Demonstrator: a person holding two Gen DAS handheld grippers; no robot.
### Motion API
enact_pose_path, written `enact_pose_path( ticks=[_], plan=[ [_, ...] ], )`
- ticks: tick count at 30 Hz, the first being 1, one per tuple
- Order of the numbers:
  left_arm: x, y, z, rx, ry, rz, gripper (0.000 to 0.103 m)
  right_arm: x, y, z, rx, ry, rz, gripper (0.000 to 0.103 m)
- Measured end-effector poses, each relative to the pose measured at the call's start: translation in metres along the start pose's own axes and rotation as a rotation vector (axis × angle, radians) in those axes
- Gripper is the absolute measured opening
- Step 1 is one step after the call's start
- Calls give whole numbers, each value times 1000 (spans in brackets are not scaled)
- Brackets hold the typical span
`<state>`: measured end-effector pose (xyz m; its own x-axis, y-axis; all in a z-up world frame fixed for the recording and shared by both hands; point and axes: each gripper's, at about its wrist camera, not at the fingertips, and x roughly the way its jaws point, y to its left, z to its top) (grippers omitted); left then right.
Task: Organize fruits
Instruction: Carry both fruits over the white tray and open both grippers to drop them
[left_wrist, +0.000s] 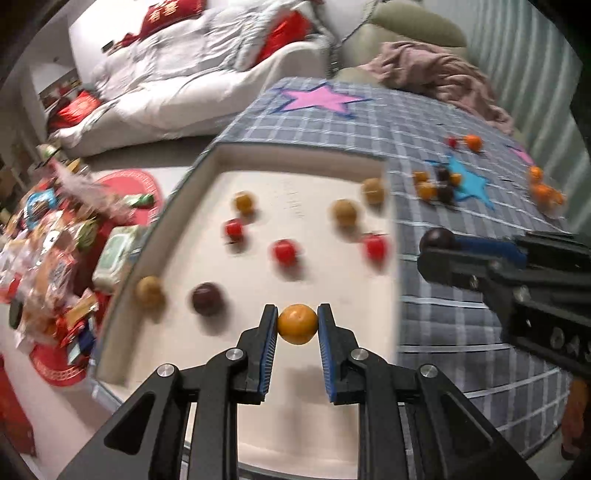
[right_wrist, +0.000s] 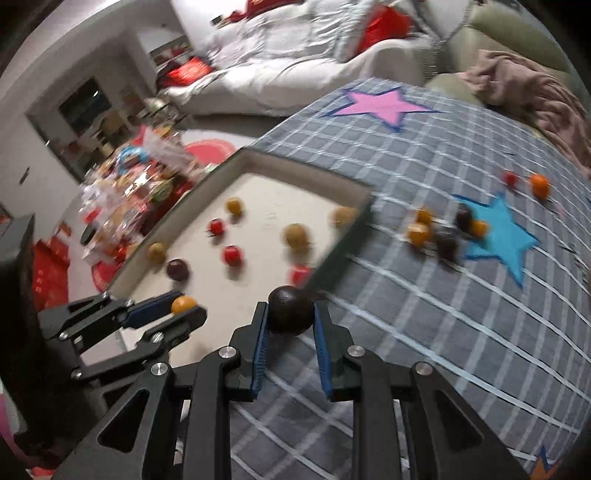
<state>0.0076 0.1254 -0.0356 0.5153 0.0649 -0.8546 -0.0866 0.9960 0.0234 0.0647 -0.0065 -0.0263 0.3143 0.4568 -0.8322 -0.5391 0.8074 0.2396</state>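
A: While the orange fruit sits pinched between the blue pads of the left gripper, where does it hang?

B: It hangs over the near part of the shallow white tray, above the tray's pale floor. The fingers press on it from both sides.

A: And the right gripper?

B: Its fingers hold a dark round fruit, near the tray's right-hand corner, about over the edge where the tray meets the checked cloth.

A: What lies in the tray?

B: Three red fruits, among them one near the middle, four yellow-brown ones such as the one by the left wall, and a dark purple fruit. All are blurred.

A: And outside it?

B: On the cloth, a cluster of orange and dark fruits lies beside the blue star. Farther back, a small red fruit lies beside an orange one. The pink star is near the cloth's far edge.
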Motion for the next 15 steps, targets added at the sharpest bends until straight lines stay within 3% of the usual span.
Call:
enact_pose_path(
  ticks=[7, 15],
  plan=[
    [21, 26, -9, -33, 59, 59, 23, 35, 33, 8, -75, 96, -3, 25],
    [32, 28, -12, -34, 74, 65, 24, 57, 36, 8, -103, 174, -34, 26]
  ],
)
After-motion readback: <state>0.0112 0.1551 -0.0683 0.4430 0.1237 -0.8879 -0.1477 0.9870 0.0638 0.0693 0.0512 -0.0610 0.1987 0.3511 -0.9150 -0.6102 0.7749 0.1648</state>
